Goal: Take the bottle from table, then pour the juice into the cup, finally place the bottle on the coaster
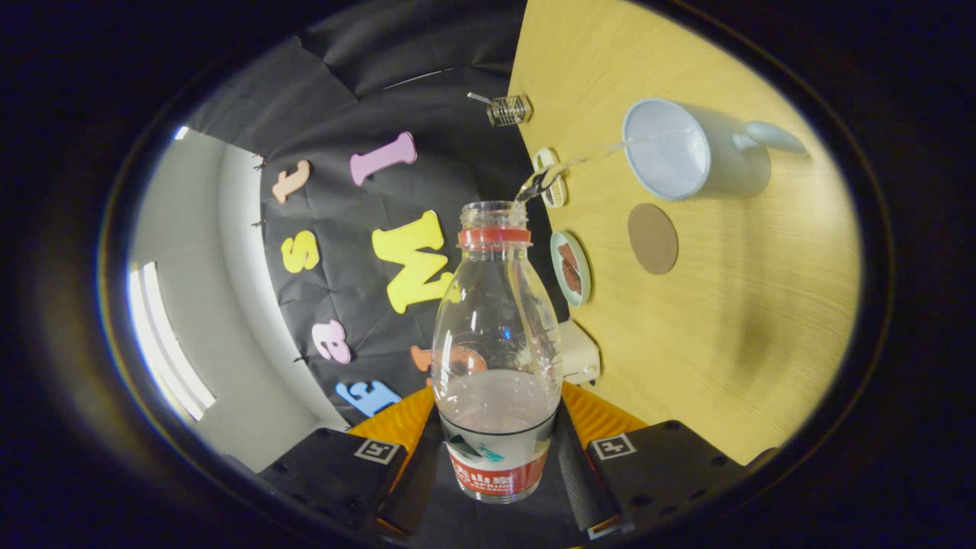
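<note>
My gripper (496, 457) is shut on a clear plastic bottle (496, 335) with a red neck ring and no cap, held by its labelled lower part between both fingers. The whole view is rolled sideways, so the bottle is tipped over toward the wooden table (747, 320). A thin clear stream (579, 160) runs from the bottle's mouth into the pale blue cup (671, 149), which stands beyond the bottle. Some liquid stays in the bottle's lower part. A round brown coaster (653, 238) lies on the table between the cup and the bottle.
At the table's far edge by the black cloth wall stand a small wire basket (509, 110), two small plates (570, 267) with food, and a white box (579, 352). A grey wall with a window (164, 343) lies past the cloth.
</note>
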{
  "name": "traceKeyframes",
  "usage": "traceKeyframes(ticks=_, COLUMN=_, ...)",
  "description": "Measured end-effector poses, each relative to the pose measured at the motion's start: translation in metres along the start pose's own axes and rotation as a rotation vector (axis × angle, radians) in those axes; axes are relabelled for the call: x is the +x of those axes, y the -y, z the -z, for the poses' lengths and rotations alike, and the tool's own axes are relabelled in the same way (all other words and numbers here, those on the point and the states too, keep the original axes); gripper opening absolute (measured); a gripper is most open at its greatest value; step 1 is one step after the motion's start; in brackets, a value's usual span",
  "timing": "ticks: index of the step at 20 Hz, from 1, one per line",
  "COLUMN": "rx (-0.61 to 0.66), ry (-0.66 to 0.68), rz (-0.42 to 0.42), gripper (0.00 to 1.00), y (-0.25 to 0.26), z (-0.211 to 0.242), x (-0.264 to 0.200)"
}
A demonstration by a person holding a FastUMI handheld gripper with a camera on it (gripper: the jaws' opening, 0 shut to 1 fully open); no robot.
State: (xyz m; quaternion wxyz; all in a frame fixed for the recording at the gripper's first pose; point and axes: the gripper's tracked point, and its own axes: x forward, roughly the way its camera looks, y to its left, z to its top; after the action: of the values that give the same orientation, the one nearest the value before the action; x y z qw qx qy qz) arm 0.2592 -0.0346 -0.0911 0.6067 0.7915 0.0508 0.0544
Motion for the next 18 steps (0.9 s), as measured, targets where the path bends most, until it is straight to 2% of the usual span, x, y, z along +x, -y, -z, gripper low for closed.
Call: traceKeyframes(ticks=18, rx=0.073, ry=-0.015, rz=-0.025, gripper=0.76, y=-0.0081, z=0.0065, x=0.0041)
